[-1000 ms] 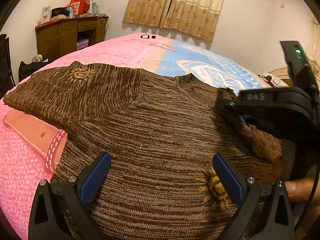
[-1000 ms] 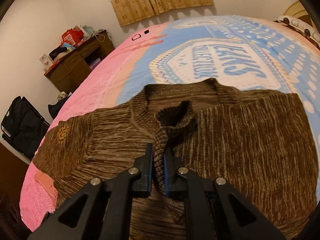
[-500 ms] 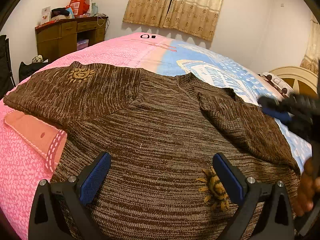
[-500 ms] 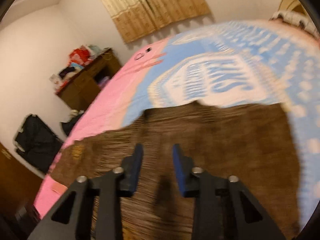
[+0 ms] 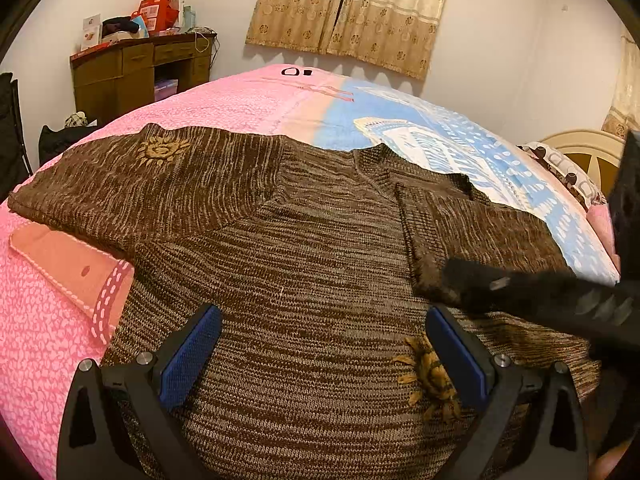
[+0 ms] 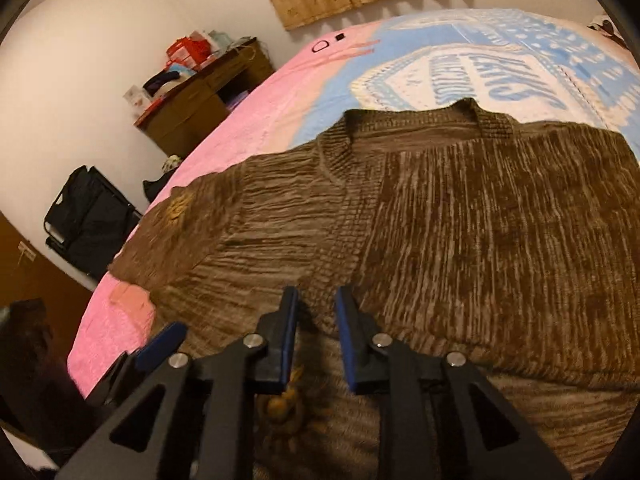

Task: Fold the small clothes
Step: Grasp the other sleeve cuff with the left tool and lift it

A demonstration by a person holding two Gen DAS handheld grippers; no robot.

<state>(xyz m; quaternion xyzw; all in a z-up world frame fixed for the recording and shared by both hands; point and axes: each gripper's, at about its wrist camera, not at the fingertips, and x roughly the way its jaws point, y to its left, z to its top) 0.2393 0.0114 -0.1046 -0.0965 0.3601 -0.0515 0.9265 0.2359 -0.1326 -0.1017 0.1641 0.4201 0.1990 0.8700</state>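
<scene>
A brown knitted sweater (image 5: 320, 248) lies face up on the bed. One sleeve (image 5: 160, 188) is spread out to the left. The other sleeve (image 5: 472, 232) is folded across the chest, cuff toward me. My left gripper (image 5: 320, 314) hovers open over the sweater's lower body, with nothing between its fingers. My right gripper (image 6: 317, 296) sits low at the folded sleeve's cuff. Its jaws stand narrowly apart and are closing; knit shows in the gap but is not pinched. In the left wrist view the right gripper (image 5: 456, 280) is a dark blur reaching in from the right.
The pink and blue blanket (image 5: 260, 100) covers the bed. A wooden desk (image 5: 140, 72) with clutter stands by the far left wall, and a black folding chair (image 6: 88, 220) beside the bed. Curtains (image 5: 352, 8) hang at the back, and a headboard (image 5: 584, 156) is at the far right.
The right gripper let go of the sleeve cuff it held up; the sleeve now lies folded on the chest. The gripper pulled away to the right, then came back low at the cuff. The left gripper stayed put.
</scene>
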